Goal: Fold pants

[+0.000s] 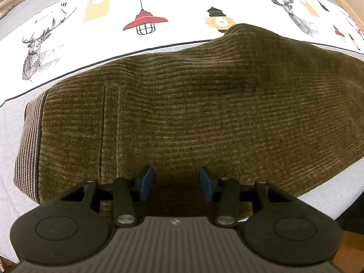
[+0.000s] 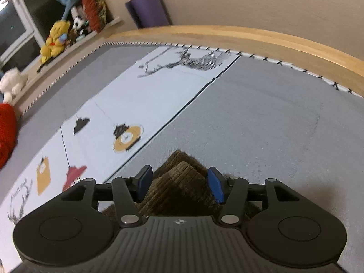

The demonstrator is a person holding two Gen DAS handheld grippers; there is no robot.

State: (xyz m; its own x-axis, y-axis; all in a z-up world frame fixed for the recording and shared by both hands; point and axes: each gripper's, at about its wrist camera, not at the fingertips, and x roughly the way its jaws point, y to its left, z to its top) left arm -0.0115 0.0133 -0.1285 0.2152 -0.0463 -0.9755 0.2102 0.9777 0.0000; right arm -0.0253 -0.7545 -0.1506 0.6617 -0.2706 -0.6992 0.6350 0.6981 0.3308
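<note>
Olive corduroy pants [image 1: 182,113] lie folded on the bed's printed sheet [image 1: 159,4].

My left tool [image 1: 174,185] hovers over their near edge, jaws wide apart with nothing between them. My right tool [image 2: 179,183] is also spread wide, a bunched pant end [image 2: 179,175] lying between its blue pads [image 2: 215,183], untouched.

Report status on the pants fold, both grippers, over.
Left gripper open, above the pants, gripping nothing. Right gripper open, pants corner between its fingers, unclamped. Pants folded on the bed sheet. Nothing in the way.
</note>
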